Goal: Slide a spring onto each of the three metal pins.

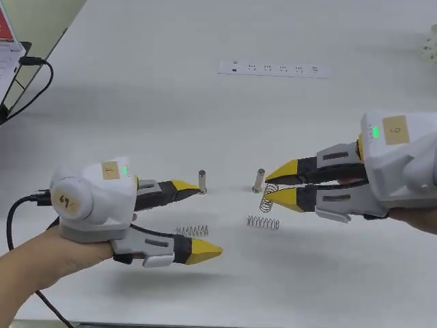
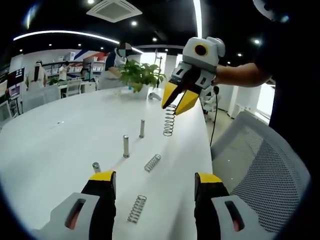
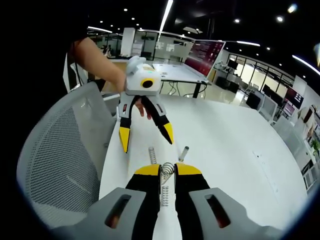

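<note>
Two short metal pins [image 1: 202,182] [image 1: 259,180] stand upright on the white table. In the left gripper view three pins [image 2: 96,166] [image 2: 126,146] [image 2: 142,128] stand in a row. My right gripper [image 1: 270,188] is shut on a spring [image 1: 268,197] that hangs from its tips just right of the nearer pin; this held spring [image 3: 166,172] sits between the yellow tips [image 3: 168,170]. Two loose springs [image 1: 192,231] [image 1: 263,222] lie flat on the table. My left gripper [image 1: 208,220] is open and bare, above the left spring [image 2: 136,208].
A white power strip [image 1: 275,68] lies across the far side of the table. A black cable [image 1: 27,89] runs off the left edge beside a screen [image 1: 7,41]. A mesh chair [image 3: 65,150] stands at the table's near side.
</note>
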The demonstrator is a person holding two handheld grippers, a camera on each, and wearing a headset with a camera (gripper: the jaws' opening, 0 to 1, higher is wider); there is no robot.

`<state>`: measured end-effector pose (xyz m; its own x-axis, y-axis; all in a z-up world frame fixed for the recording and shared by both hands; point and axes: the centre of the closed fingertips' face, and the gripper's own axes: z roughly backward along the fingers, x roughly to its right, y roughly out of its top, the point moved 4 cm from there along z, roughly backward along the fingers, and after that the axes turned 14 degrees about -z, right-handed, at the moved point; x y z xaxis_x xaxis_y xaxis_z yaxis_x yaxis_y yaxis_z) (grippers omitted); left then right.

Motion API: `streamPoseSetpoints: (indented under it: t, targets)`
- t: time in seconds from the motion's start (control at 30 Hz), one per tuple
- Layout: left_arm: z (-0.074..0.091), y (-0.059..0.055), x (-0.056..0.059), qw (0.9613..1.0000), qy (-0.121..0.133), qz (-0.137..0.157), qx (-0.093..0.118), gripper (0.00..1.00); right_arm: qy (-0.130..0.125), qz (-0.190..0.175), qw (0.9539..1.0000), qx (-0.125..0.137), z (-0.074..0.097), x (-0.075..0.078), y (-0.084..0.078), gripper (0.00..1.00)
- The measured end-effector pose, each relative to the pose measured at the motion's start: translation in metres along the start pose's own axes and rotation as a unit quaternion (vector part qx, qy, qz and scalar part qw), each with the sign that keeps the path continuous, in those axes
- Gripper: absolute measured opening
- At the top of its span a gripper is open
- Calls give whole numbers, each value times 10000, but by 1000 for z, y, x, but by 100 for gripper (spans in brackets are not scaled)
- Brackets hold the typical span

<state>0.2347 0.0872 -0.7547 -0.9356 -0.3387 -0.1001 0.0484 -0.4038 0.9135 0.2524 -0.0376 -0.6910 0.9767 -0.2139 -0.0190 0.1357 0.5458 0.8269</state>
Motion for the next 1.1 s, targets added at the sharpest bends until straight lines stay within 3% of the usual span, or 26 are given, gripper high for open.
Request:
streamPoseSetpoints:
  t: [0.17, 0.63, 1.1]
  targets:
    - [9, -6, -6, 9998, 183, 76, -37, 69, -66, -31, 10000, 6, 3, 4, -1, 7]
    - [14, -16, -11, 9988, 423, 171, -168, 98, -385, -181, 9991, -13, 20, 21, -8, 7]
    - [15, -18, -16, 9983, 541, 184, -143, 98, -1038, -386, 9938, 42, 51, 59, -16, 7]
